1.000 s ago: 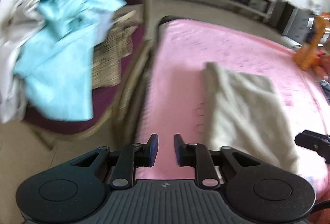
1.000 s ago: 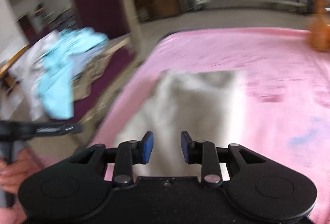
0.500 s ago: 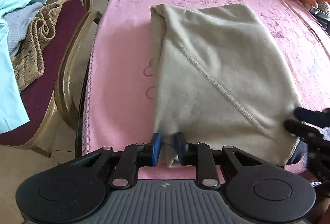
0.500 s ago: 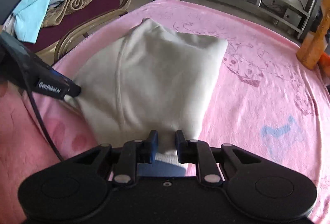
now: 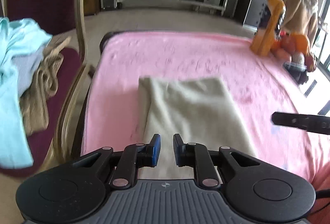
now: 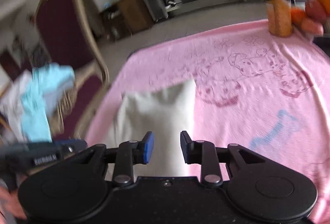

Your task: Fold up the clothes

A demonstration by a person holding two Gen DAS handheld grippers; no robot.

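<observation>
two grippers hover over the folded beige garment (image 5: 191,112), lying mid-frame on the pink blanket (image 5: 257,71). left gripper (image 5: 164,148) is closing, right gripper (image 6: 167,146) opening; neither pinches cloth. for the next fold, i'd grab both near corners together. blanket edge and chair (image 5: 79,17) crowd frame left; open room lies right.

Folded beige garment (image 5: 191,108) on pink blanket (image 5: 257,83)

The black two-finger left gripper (image 5: 165,146) has blue pads, silver pivot screws and a ribbed grey base; the matching black right gripper (image 6: 167,146) has a plain black base.
</observation>
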